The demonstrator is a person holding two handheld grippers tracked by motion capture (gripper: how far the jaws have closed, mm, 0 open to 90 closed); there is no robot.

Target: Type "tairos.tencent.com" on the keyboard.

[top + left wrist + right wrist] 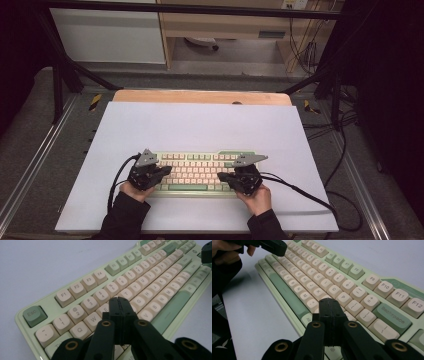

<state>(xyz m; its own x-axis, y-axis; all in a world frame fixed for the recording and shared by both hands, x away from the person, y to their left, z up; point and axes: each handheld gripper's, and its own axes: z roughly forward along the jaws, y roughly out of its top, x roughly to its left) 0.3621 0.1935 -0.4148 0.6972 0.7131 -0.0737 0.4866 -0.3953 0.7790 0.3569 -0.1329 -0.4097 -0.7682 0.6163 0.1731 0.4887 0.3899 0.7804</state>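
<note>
A pale green keyboard with cream and green keys lies on the white table mat near the front. My left gripper hovers over the keyboard's left end, jaws shut with nothing between them. In the left gripper view, the shut tips of the left gripper point at the keys near E and R on the keyboard. My right gripper sits over the keyboard's right end, also shut and empty. In the right gripper view, the right gripper has its tips above the keys near P on the keyboard.
The mat covers a wooden table with bare mat behind and beside the keyboard. Black cables trail from both grippers toward the front and right. Metal rails and dark frame legs flank the table. The other hand with its gripper shows far off.
</note>
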